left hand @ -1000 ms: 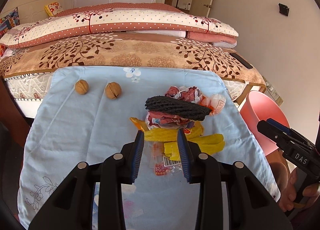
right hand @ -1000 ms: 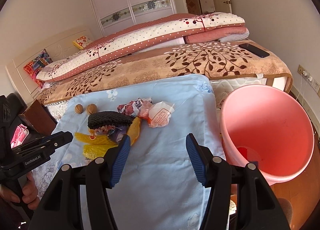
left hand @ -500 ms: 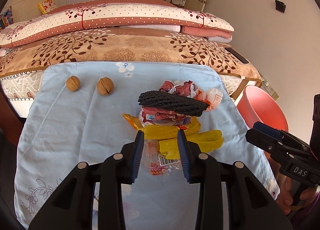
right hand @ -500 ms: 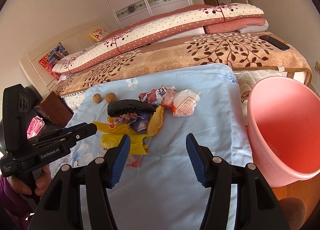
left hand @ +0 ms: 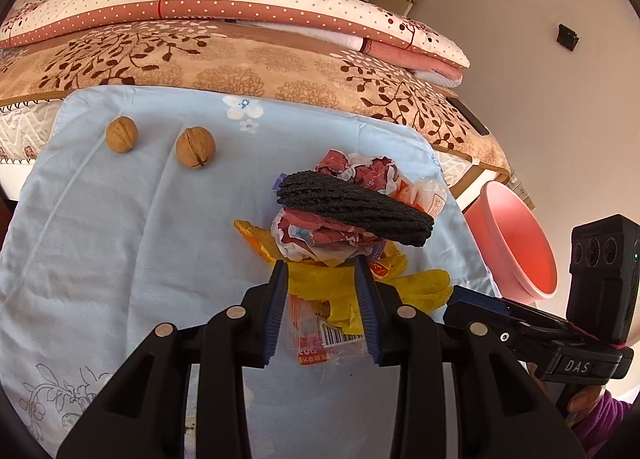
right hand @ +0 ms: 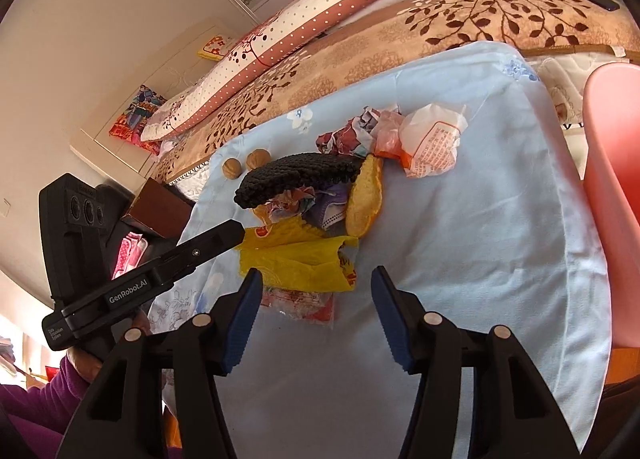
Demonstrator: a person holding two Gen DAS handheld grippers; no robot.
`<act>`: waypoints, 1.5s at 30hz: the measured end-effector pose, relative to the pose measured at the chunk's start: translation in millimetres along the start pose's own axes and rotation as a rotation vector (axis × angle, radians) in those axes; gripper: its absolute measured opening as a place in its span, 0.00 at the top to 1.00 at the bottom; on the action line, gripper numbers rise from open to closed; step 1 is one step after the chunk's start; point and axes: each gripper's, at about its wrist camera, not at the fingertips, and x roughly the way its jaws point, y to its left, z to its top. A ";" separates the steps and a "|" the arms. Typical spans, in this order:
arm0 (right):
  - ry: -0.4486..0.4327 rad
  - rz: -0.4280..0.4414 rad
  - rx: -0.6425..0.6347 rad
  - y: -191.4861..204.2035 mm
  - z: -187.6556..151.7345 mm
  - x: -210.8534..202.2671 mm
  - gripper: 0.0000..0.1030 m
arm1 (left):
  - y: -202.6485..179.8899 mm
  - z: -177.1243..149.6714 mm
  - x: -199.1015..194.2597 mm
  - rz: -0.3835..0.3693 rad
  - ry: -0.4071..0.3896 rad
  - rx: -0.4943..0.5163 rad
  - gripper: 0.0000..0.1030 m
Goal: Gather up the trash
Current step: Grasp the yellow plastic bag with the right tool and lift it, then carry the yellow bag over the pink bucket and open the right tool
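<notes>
A heap of trash lies on the light blue cloth (left hand: 120, 243): a black foam net (left hand: 352, 211) on crumpled red and white wrappers (left hand: 320, 235), yellow wrappers (left hand: 340, 283) and a clear barcode wrapper (left hand: 320, 339) in front. A white and orange wrapper (right hand: 434, 143) lies farther right. My left gripper (left hand: 322, 283) is open, its jaws on either side of the yellow wrappers. My right gripper (right hand: 316, 299) is open, just short of the yellow wrappers (right hand: 300, 259). The left gripper's finger also shows in the right wrist view (right hand: 208, 243).
Two walnuts (left hand: 196, 147) lie at the cloth's far left. A pink bucket (left hand: 516, 243) stands to the right of the cloth, also in the right wrist view (right hand: 612, 187). A bed with folded quilts (left hand: 200, 3) lies behind. A phone (left hand: 468, 121) rests on the bed.
Both grippers have moved forward toward the heap, and the right gripper has swung left, away from the bucket. The left jaws now straddle the yellow wrappers. Both stay open.
</notes>
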 end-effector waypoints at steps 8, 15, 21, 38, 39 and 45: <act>0.008 -0.001 -0.090 17.7 -3.5 2.4 0.93 | -7.5 -4.3 -2.4 -0.035 0.000 0.027 0.84; -0.043 -0.039 -0.093 14.9 -5.0 -23.1 0.97 | -17.3 -4.7 -18.6 -0.043 -0.047 0.063 0.94; -0.124 -0.084 -0.095 12.2 -3.3 -59.6 0.98 | -26.2 -1.8 -38.1 -0.061 -0.084 0.076 0.94; -0.370 -0.305 0.026 -47.5 -0.1 -160.9 0.98 | -118.7 11.2 -27.1 -0.166 -0.122 0.258 0.94; -0.377 -0.321 0.036 -52.7 -0.4 -164.6 0.98 | -125.2 11.6 -23.9 -0.175 -0.119 0.267 0.94; -0.407 -0.403 0.097 -83.2 -4.9 -181.8 0.98 | -162.1 15.2 -1.2 -0.215 -0.101 0.320 0.94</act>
